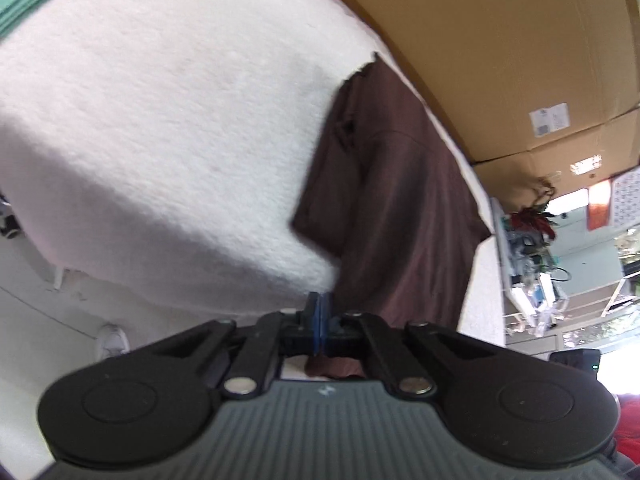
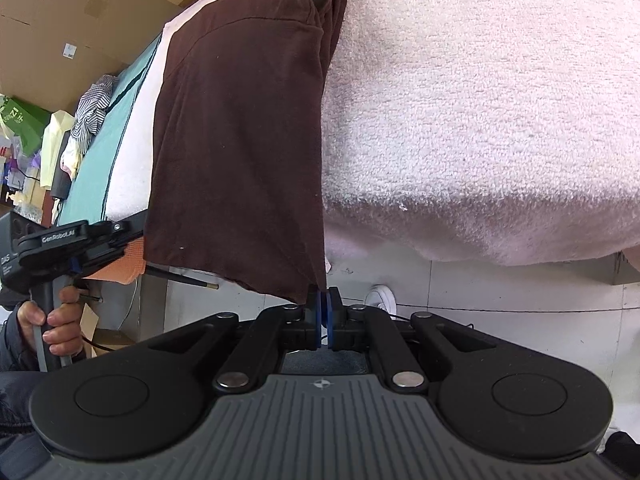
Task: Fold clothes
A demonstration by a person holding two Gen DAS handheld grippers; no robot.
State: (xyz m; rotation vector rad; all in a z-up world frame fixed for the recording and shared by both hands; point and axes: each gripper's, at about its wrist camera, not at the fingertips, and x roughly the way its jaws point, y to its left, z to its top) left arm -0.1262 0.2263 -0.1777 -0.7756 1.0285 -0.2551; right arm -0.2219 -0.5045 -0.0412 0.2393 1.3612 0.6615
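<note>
— How far along was the fold?
— The brown shirt [image 2: 240, 140] lay folded lengthwise on the white blanket [image 2: 480, 120], hem overhanging at six o'clock. The right gripper [image 2: 323, 312] pinched one hem corner; the left gripper [image 1: 319, 316] had clamped the other.
— Obstacles?
— Cardboard boxes [image 1: 500, 40] at one o'clock, well apart.

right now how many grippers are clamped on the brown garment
2. The right gripper pinches the brown garment at its hanging bottom corner; the left gripper is shut at the opposite bottom edge, beside the white blanket, though the cloth between its pads is hard to see.
</note>
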